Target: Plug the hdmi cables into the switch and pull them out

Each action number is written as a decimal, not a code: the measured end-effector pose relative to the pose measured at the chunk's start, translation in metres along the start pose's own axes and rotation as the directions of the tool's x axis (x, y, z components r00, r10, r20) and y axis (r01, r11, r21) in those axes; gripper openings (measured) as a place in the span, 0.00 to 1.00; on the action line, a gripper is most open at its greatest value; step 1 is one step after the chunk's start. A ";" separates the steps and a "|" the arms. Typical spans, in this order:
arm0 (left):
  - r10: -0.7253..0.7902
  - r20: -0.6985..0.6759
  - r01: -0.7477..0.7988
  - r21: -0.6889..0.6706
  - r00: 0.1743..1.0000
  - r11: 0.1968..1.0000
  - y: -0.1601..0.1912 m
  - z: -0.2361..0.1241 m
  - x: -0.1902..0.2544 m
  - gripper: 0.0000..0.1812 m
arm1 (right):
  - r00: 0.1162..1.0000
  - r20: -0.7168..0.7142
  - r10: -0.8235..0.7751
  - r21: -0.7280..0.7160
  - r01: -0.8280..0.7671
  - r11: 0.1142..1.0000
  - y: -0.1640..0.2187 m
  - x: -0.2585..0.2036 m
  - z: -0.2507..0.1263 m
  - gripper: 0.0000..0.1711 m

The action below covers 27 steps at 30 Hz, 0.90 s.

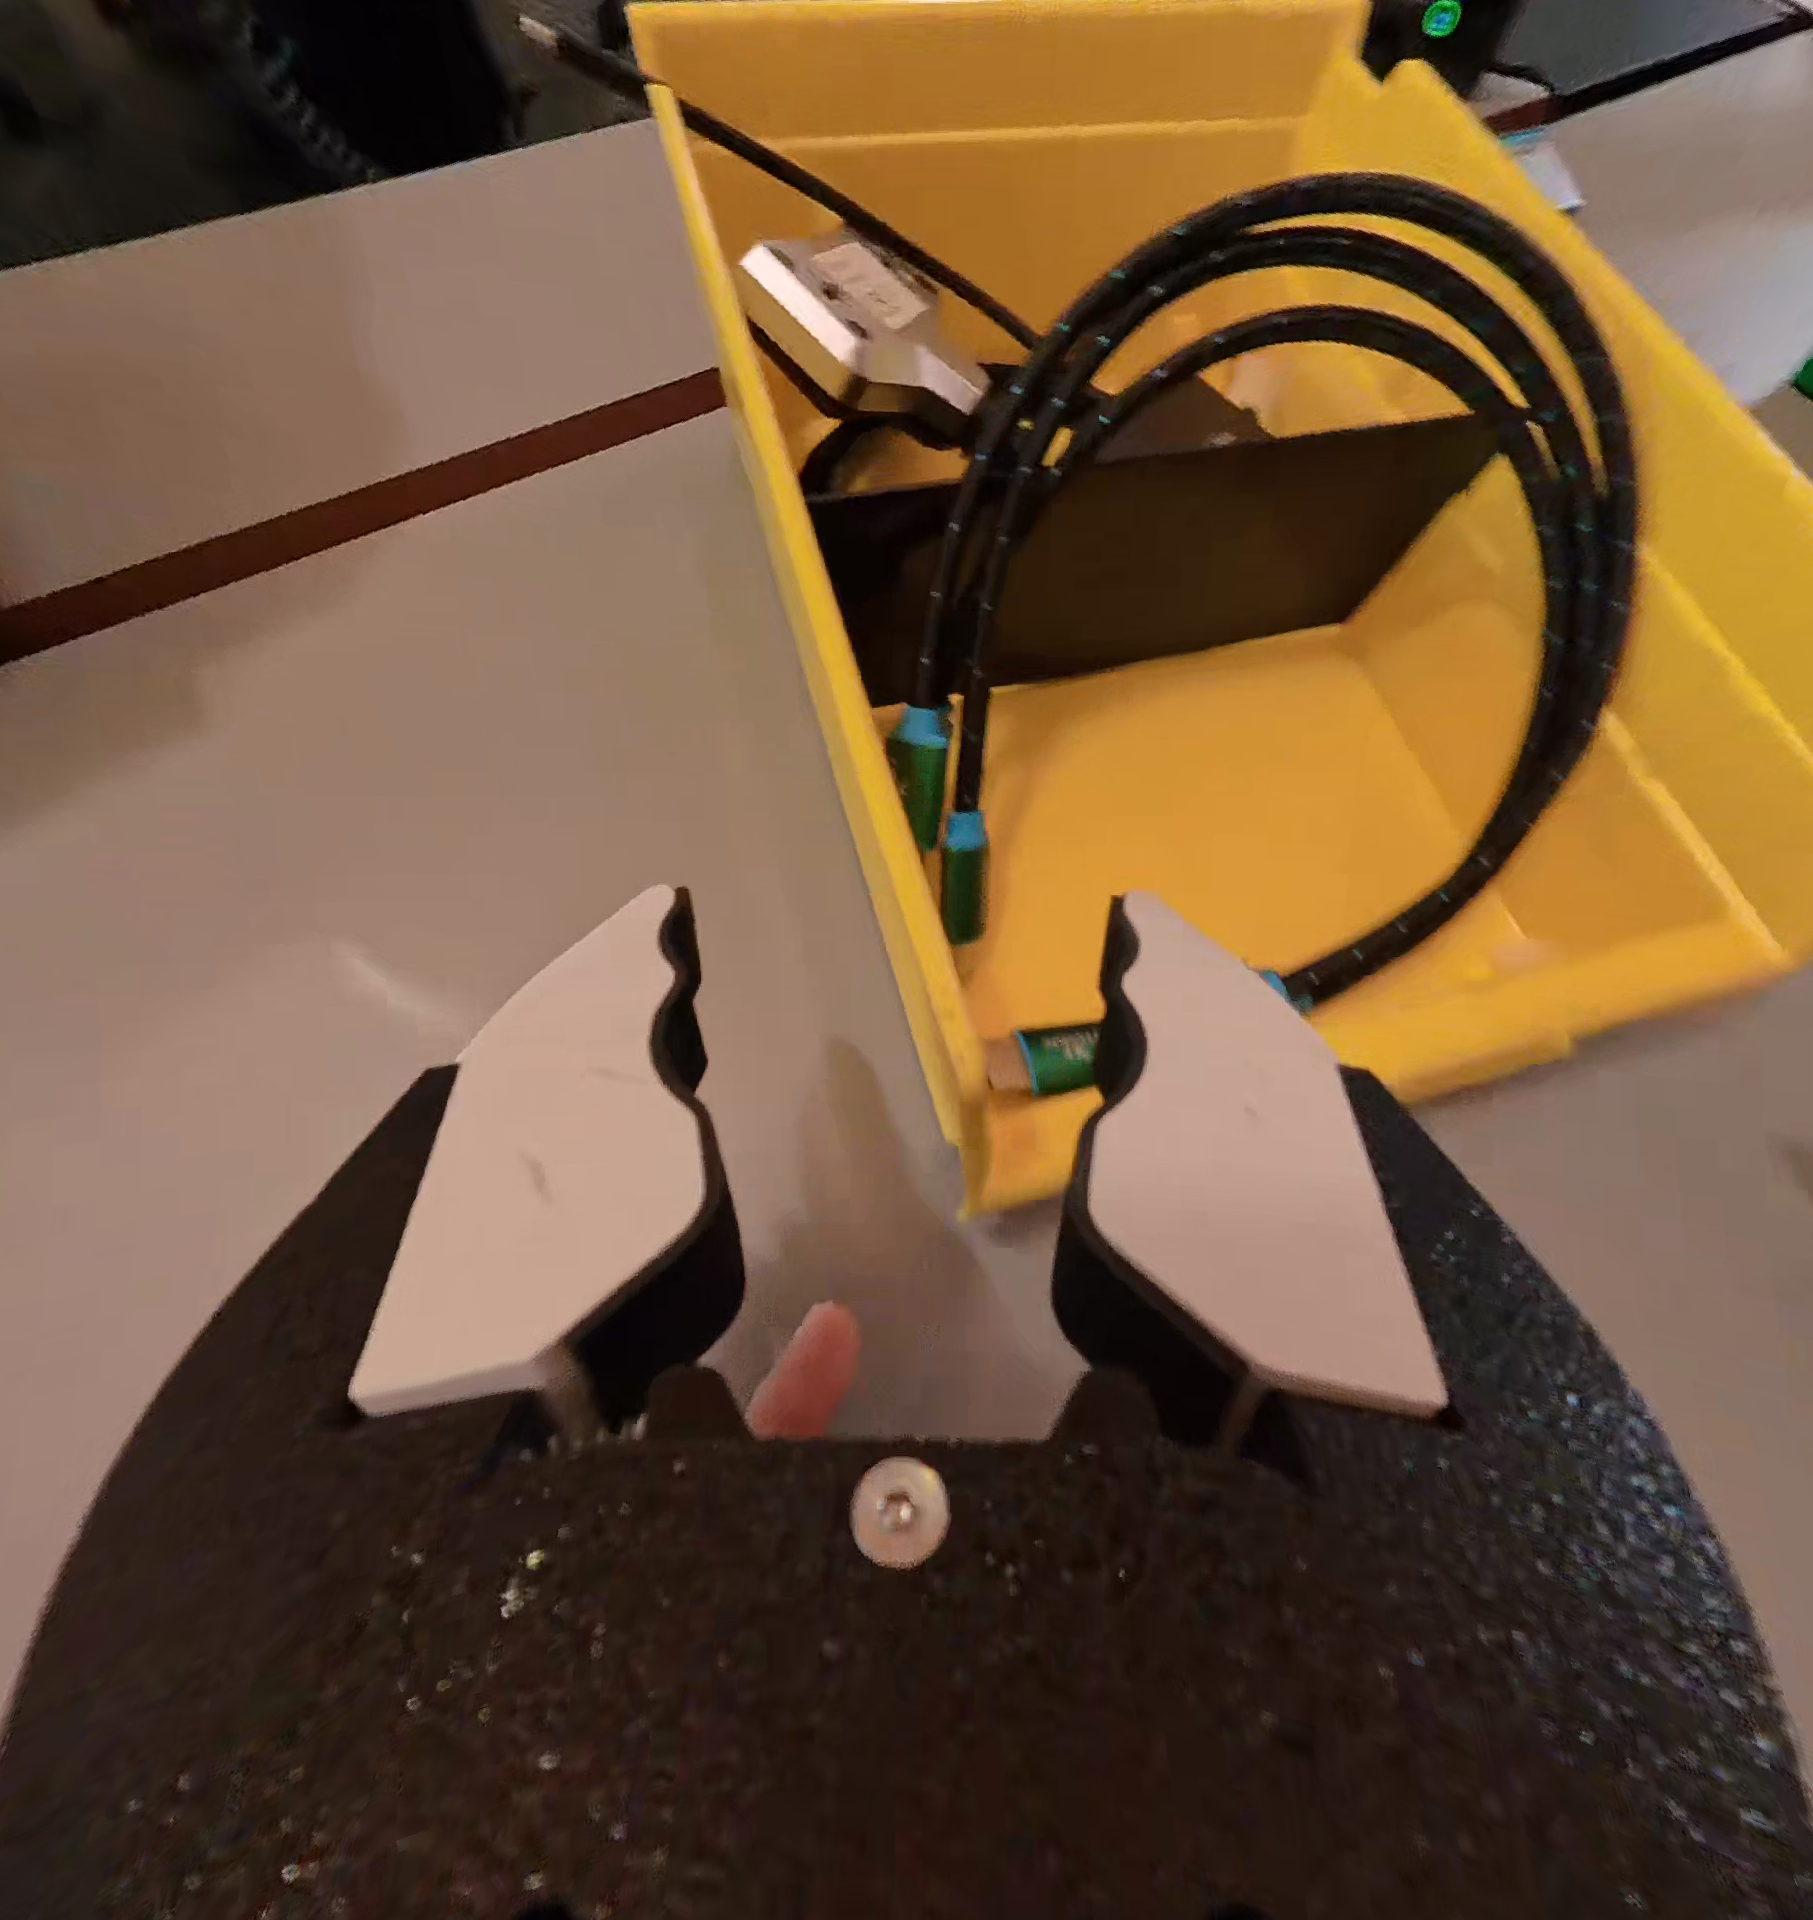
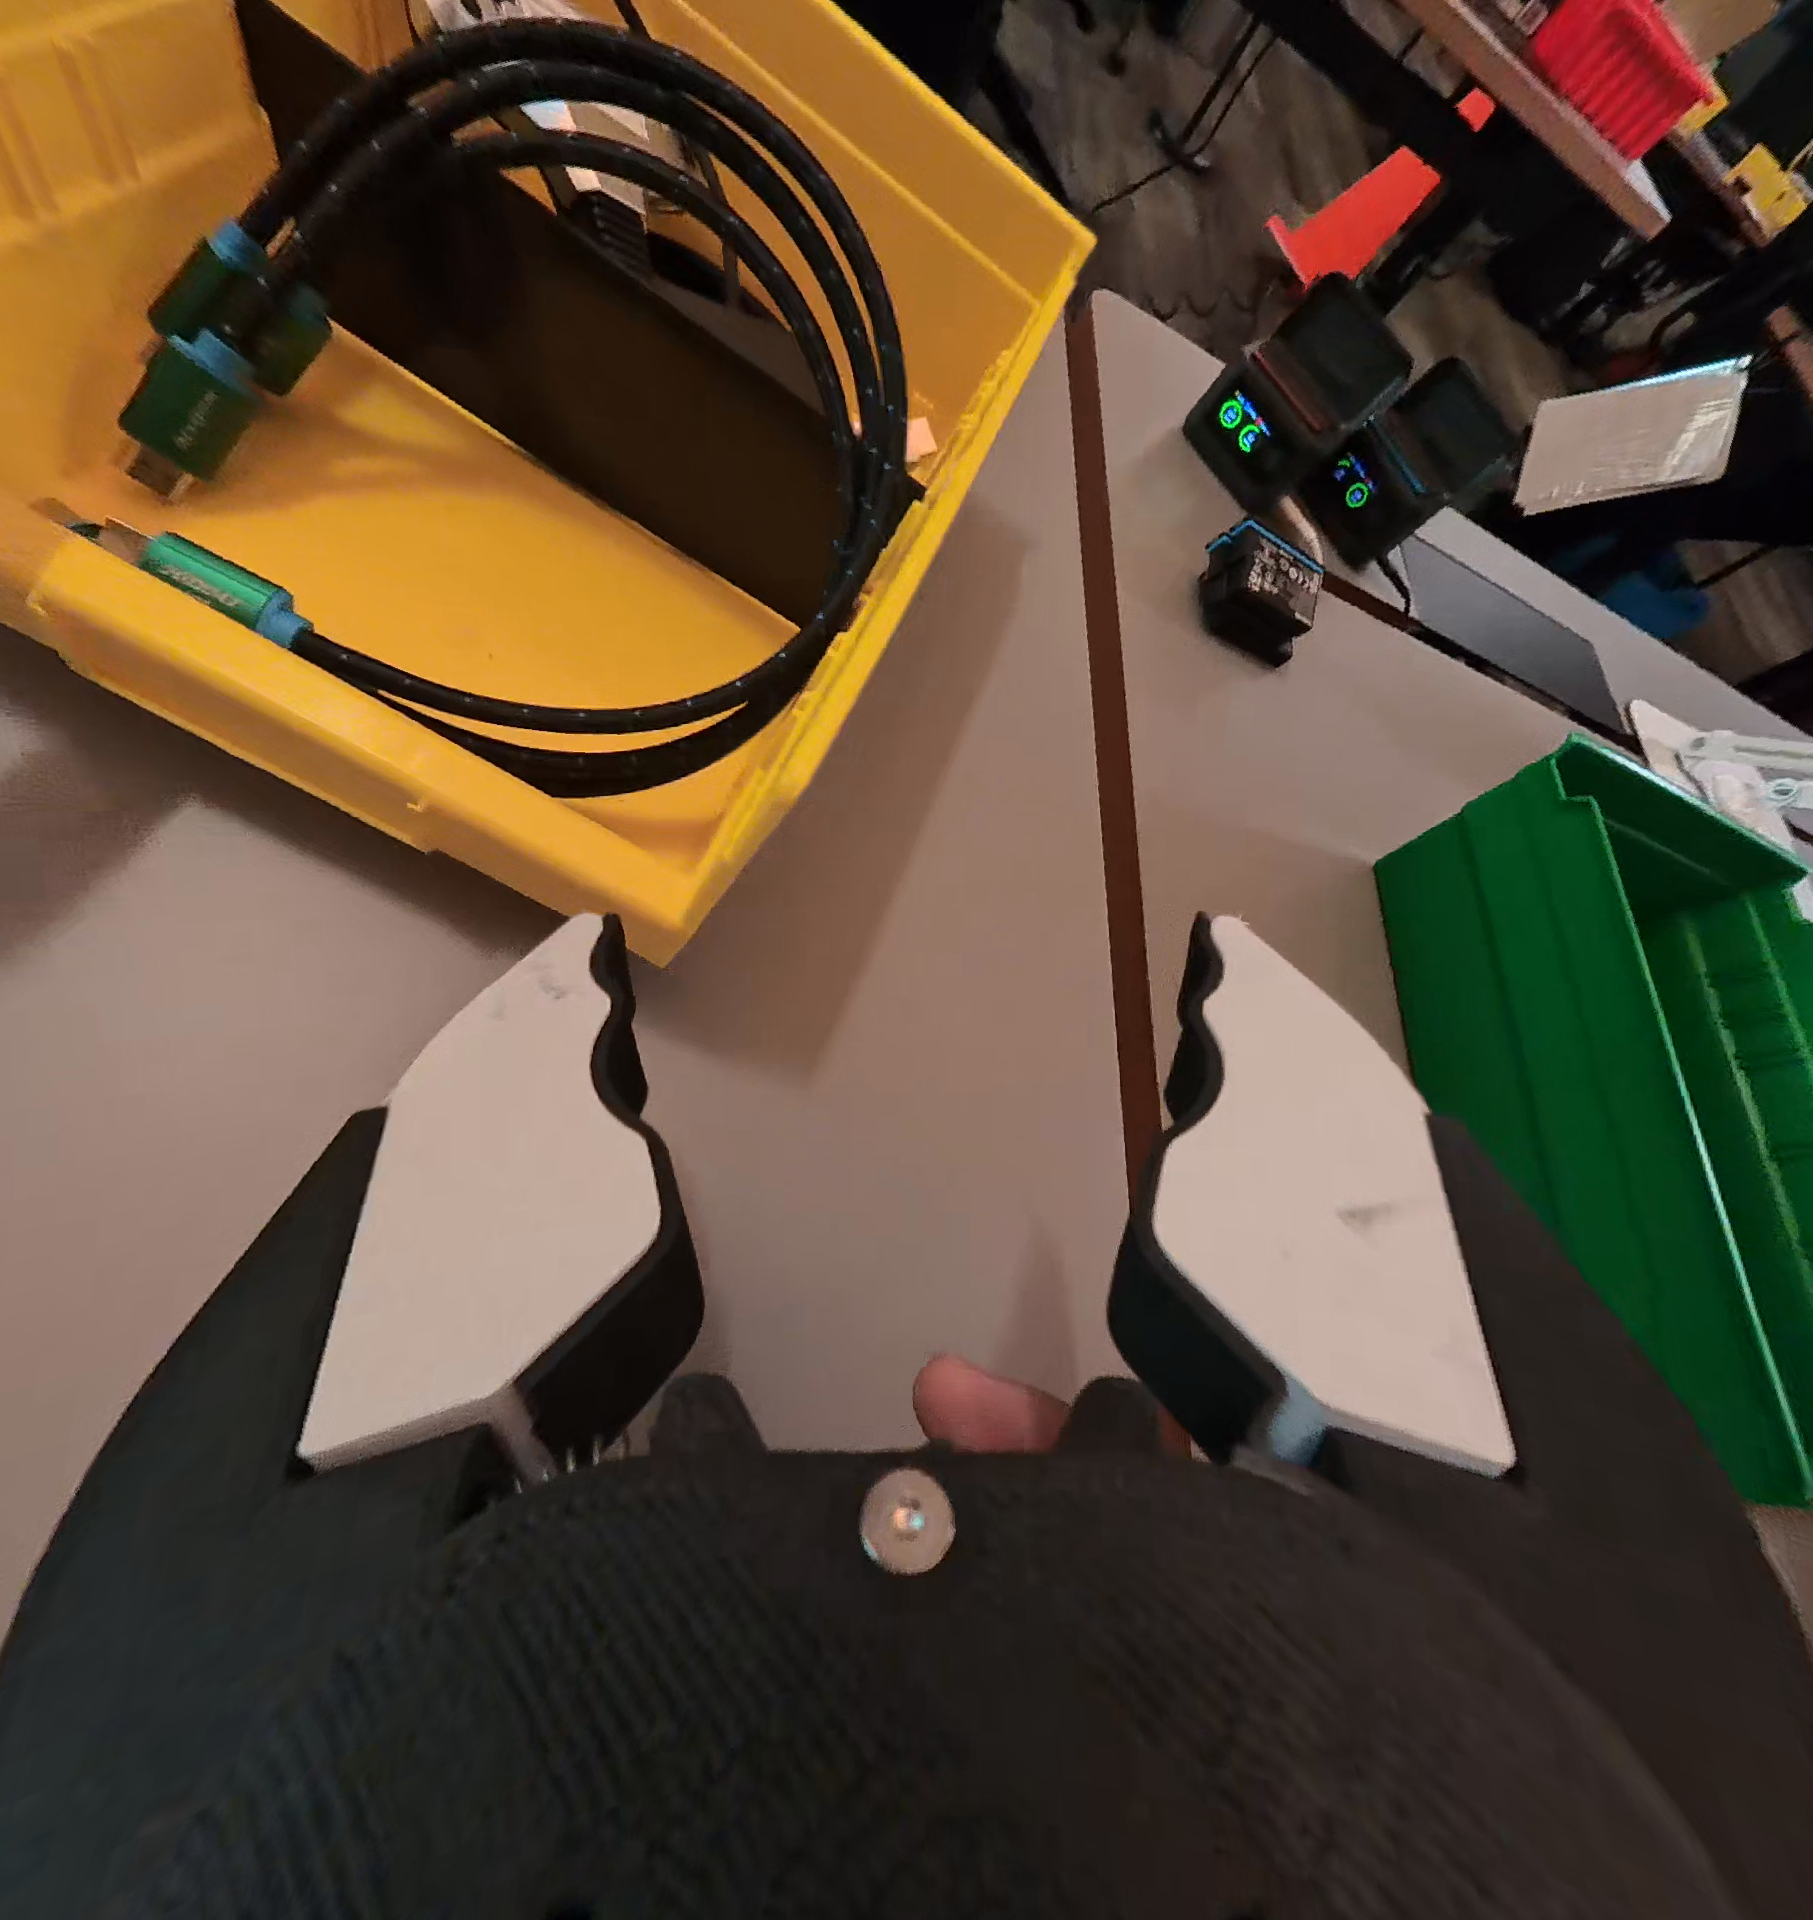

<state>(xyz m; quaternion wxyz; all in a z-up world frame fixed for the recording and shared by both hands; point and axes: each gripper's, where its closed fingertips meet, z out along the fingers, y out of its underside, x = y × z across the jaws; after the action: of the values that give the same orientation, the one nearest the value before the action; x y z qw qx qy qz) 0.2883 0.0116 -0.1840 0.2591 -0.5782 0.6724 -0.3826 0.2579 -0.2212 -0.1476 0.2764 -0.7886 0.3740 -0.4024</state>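
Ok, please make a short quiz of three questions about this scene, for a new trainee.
1. True or false: the left gripper holds a cable.
2. Where do the HDMI cables lie?
A. on the table
B. in the yellow bin
C. in the green bin
3. Fill in: the plug bodies of the cables are ____ in colour.

Key:
1. False; both it and the right gripper are open and empty.
2. B
3. green
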 end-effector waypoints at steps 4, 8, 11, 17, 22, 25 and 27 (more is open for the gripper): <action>0.032 0.067 -0.031 -0.022 0.997 0.999 -0.004 0.024 -0.010 0.34 | 0.998 -0.026 0.065 0.020 -0.065 0.998 0.000 0.015 -0.004 0.58; 0.022 -0.028 -0.022 0.012 0.999 1.000 -0.004 0.033 0.003 0.15 | 1.000 -0.019 0.022 0.018 -0.021 1.000 -0.002 0.012 -0.002 0.58; 0.088 0.007 -0.088 0.001 0.996 0.996 -0.004 0.029 -0.002 0.10 | 0.999 -0.033 0.003 -0.001 -0.003 1.000 0.001 0.013 0.000 0.58; 0.209 0.032 -0.209 -0.006 0.977 0.978 0.013 -0.003 -0.038 0.05 | 0.999 -0.025 -0.041 -0.001 0.041 0.999 -0.003 0.005 -0.001 0.58; 0.249 -0.001 -0.249 -0.002 0.969 0.969 0.053 -0.067 -0.083 0.05 | 0.996 0.033 -0.087 0.074 0.085 0.994 -0.025 -0.017 -0.009 0.58; 0.231 -0.002 -0.231 0.006 0.973 0.973 0.084 -0.118 -0.117 0.05 | 0.983 0.119 -0.137 0.165 0.117 0.979 -0.050 -0.050 -0.021 0.58; 0.190 0.014 -0.190 0.015 0.982 0.982 0.106 -0.152 -0.142 0.04 | 0.962 0.189 -0.197 0.216 0.155 0.964 -0.066 -0.083 -0.032 0.58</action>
<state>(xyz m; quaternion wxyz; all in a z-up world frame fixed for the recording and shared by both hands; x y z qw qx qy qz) 0.1344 0.1869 -0.1960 0.3032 -0.5117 0.7197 -0.3582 0.2224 -0.1202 -0.1175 0.3546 -0.8251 0.2286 -0.3758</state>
